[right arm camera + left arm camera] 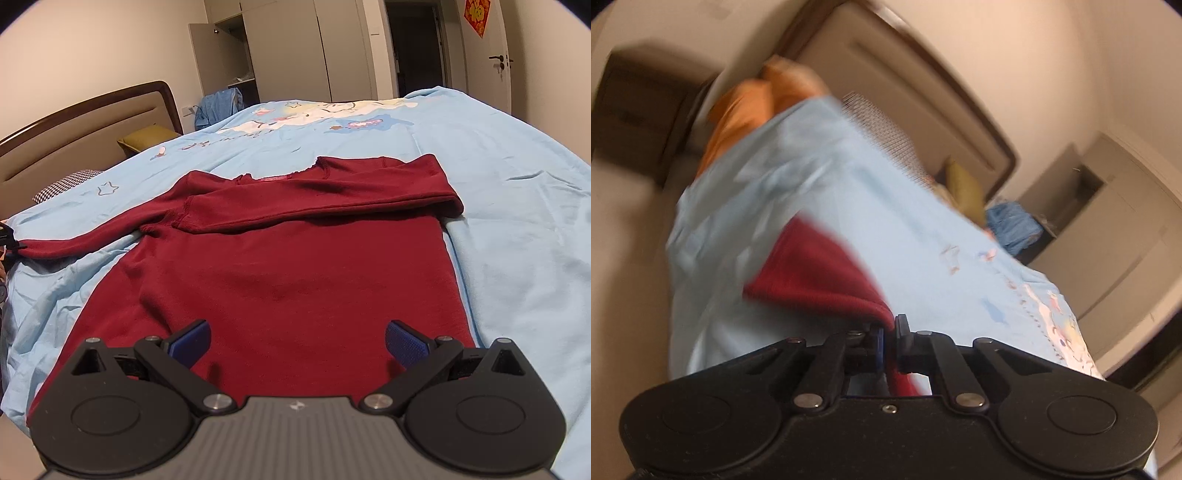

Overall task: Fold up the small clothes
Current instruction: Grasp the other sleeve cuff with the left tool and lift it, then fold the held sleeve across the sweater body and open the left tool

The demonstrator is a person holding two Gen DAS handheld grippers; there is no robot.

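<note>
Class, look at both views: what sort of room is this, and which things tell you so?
Most likely a home bedroom: a bed with a headboard, a wardrobe behind it, and a red sweater spread out for folding.

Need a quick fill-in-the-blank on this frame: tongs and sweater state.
The left tongs are shut on the sweater's ____.
The right tongs are ____ above the sweater.
The sweater's other sleeve lies folded ____ its chest.
The sweater lies on a light ____ bedsheet.

Missing words: sleeve; open; across; blue
</note>
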